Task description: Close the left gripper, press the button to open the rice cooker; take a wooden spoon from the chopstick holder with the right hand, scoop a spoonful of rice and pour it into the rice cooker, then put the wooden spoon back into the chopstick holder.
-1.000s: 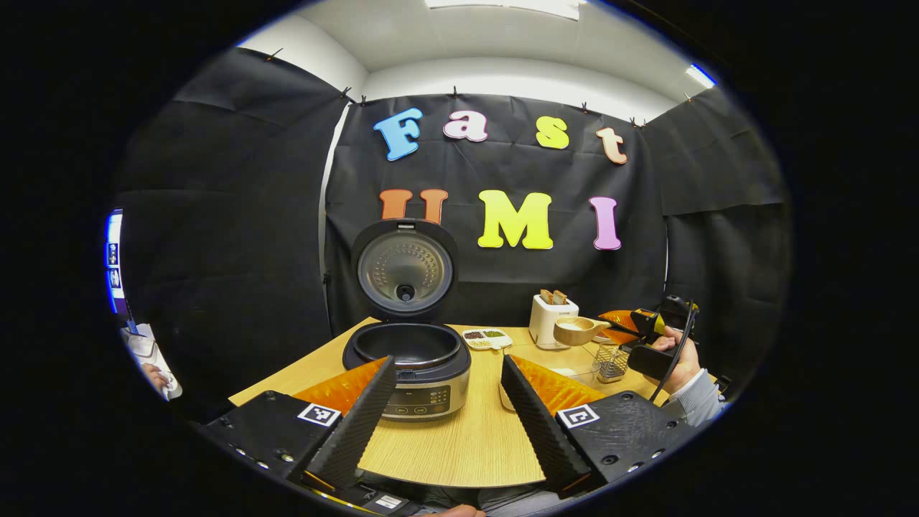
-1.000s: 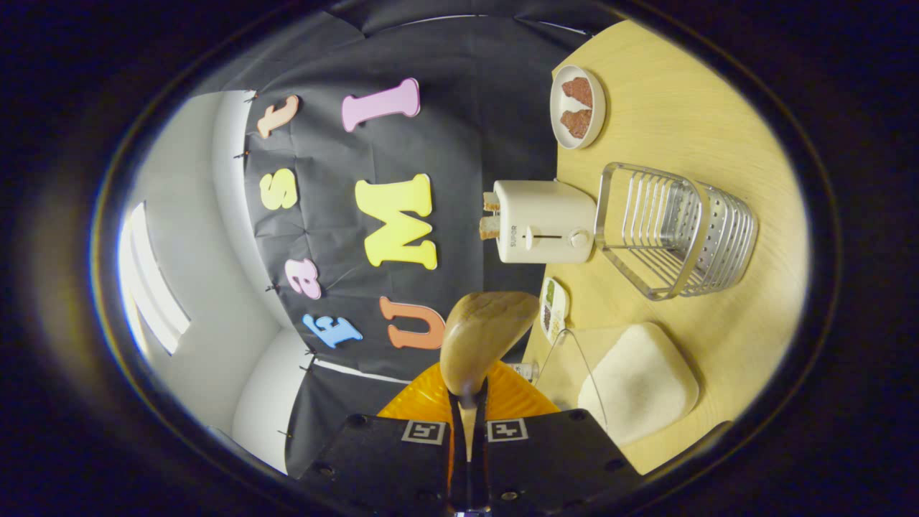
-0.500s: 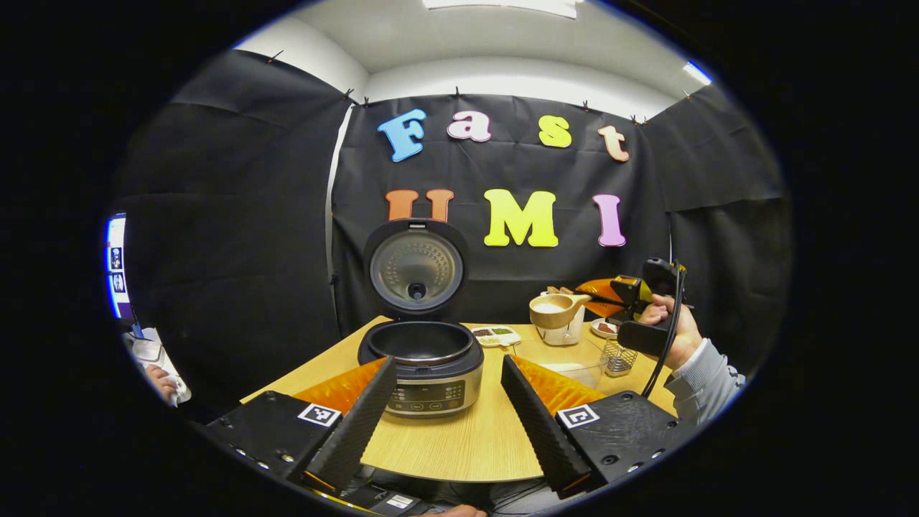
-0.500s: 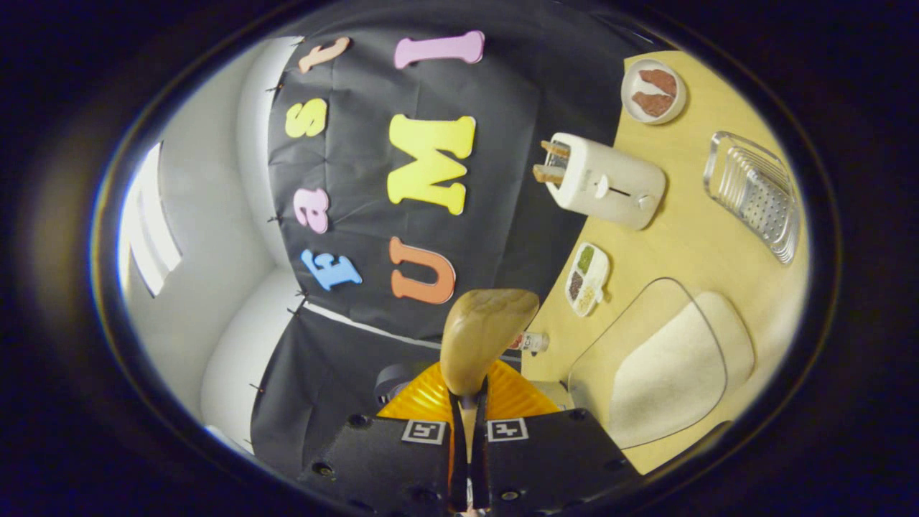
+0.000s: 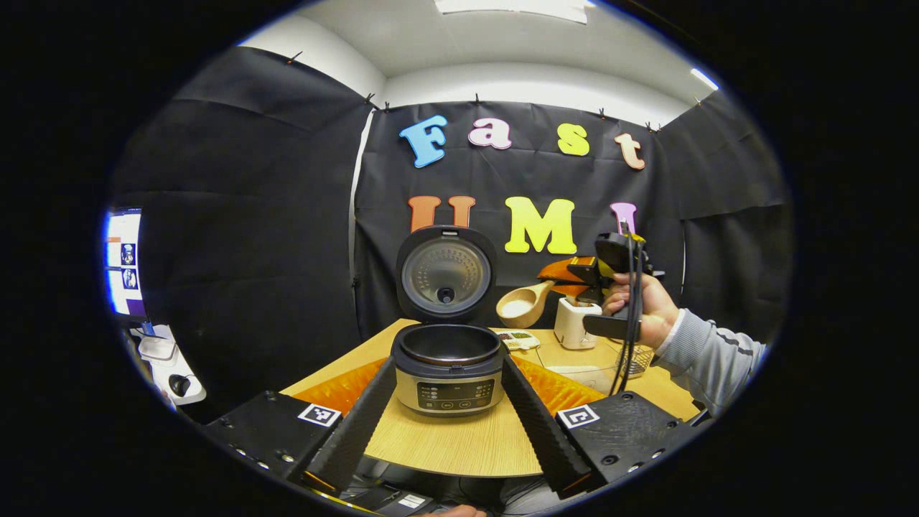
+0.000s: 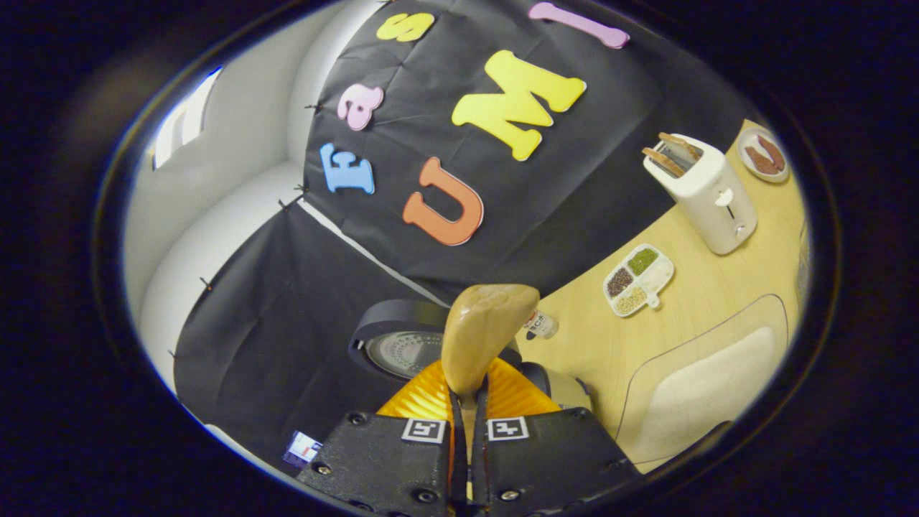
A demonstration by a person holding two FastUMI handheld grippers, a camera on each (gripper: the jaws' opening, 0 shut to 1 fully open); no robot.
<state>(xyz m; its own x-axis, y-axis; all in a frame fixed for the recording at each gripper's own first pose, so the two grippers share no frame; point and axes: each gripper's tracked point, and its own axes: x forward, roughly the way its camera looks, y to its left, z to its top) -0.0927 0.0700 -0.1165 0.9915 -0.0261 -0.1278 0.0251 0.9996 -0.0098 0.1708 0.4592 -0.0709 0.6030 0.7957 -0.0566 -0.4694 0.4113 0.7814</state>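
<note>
Left gripper view: the wooden table [image 5: 459, 445] carries the rice cooker [image 5: 449, 370] near its front edge, lid [image 5: 446, 273] standing upright and the dark inner pot bare. The left gripper [image 5: 446, 406] hangs low before the cooker, its two fingers spread wide to either side of the cooker's body, holding nothing. To the right, a hand [image 5: 642, 312] in a grey sleeve holds the right gripper [image 5: 574, 276] in the air above the table, its fingers clamped on the handle of the wooden spoon [image 5: 523, 305]; the bowl, with white rice in it, sits above and to the right of the open pot. Behind it stand a white toaster [image 5: 574, 327] and a small divided dish of grains [image 5: 518, 339].

In the right gripper view, the spoon's underside [image 6: 482, 337] juts from the closed fingers.
</note>
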